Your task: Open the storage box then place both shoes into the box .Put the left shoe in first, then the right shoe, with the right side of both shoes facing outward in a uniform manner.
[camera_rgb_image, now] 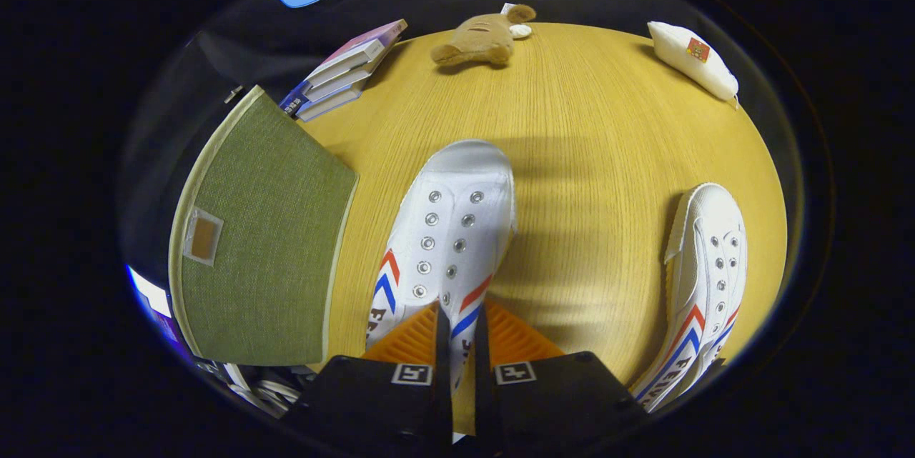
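Round wooden bench [586, 129] against a black cloth wall. At 12 o'clock on it, a plush toy [480, 42]; at 2 o'clock, a white pouch [692, 59]; at 11 o'clock, a stack of books [347, 72]. At 9 o'clock, the green fabric storage box [268, 229], lid apparently flat and closed, not yet opened as far as can be judged.

Gripper [457, 333] at 6 o'clock, fingers drawn nearly together and clamped on the tongue or upper edge of one white shoe [454, 229], toe pointing toward 12 o'clock. Seemingly lifted or tipped, though hard to be sure. Second shoe [704, 279] lying at 4 o'clock, well apart from the first, toe also toward 12 o'clock.

Risks from here:
- Thin pinch on soft canvas: likely to slip or let the shoe swing and twist, spoiling the required facing.
- Box seemingly still shut: carrying a shoe over to it would leave nowhere to set it down.
- Cannot tell for certain which shoe is left; wrong one first would break the order.
- Swinging toe could clip the box edge or the books on the way toward 9 o'clock.
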`<act>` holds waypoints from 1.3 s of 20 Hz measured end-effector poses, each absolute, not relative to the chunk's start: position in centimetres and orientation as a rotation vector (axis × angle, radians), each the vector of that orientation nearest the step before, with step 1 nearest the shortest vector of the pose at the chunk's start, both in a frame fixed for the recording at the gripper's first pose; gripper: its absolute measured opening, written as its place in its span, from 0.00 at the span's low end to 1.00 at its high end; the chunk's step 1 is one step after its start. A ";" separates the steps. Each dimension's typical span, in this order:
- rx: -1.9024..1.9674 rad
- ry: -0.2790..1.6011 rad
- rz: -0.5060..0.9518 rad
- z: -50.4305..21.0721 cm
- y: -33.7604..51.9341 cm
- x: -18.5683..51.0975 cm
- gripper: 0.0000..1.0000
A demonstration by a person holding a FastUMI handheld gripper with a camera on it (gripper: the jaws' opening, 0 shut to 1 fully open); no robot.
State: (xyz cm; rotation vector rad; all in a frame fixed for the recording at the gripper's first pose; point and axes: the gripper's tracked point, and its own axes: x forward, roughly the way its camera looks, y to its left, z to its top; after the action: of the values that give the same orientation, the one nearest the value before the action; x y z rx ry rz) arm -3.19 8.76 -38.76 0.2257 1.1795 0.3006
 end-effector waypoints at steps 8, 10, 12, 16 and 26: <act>0.362 1.151 0.183 -35.5 9.3 -3.4 0.06; 0.396 1.134 0.156 -33.2 9.4 -3.4 0.06; 0.422 1.110 0.140 -30.3 9.5 -3.4 0.06; 0.425 1.036 0.125 -23.8 10.1 -3.7 0.06; 0.511 0.952 0.253 -15.2 21.6 -4.2 0.06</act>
State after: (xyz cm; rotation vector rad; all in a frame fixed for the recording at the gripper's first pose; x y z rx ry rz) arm -4.18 21.62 -15.20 0.5107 0.9522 0.2528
